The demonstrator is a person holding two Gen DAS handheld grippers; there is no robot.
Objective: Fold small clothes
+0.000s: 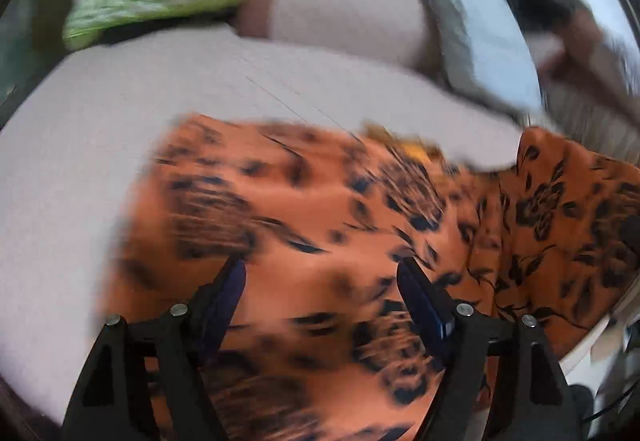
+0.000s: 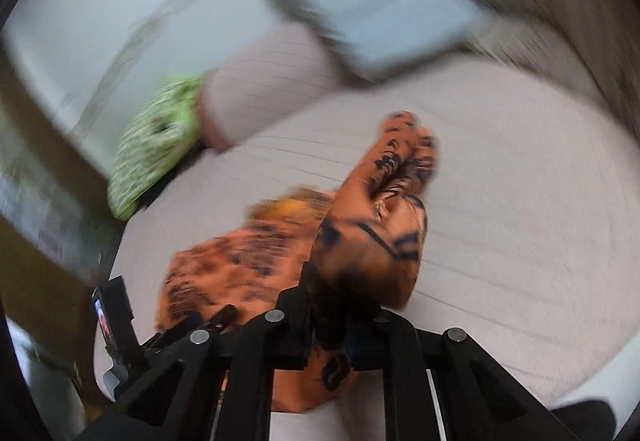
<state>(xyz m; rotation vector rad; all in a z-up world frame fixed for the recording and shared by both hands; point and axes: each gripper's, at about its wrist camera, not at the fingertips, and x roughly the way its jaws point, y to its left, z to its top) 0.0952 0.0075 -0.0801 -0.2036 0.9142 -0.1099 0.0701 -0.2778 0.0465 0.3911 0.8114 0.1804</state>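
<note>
Pale bedsheet (image 2: 500,201) under orange garment (image 2: 368,241)

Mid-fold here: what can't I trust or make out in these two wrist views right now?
- Left wrist view: the orange cloth is smeared by motion; edges unreadable, lower part cut off by the left tool.
- Right wrist view: the right tool covers where it pinches the cloth.
- Both views: the green cloth and pillow are blurred.

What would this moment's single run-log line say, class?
step: fold | left gripper: open over orange floral garment | right gripper: shut on garment, fabric bunched | surface: pale bed sheet
</note>
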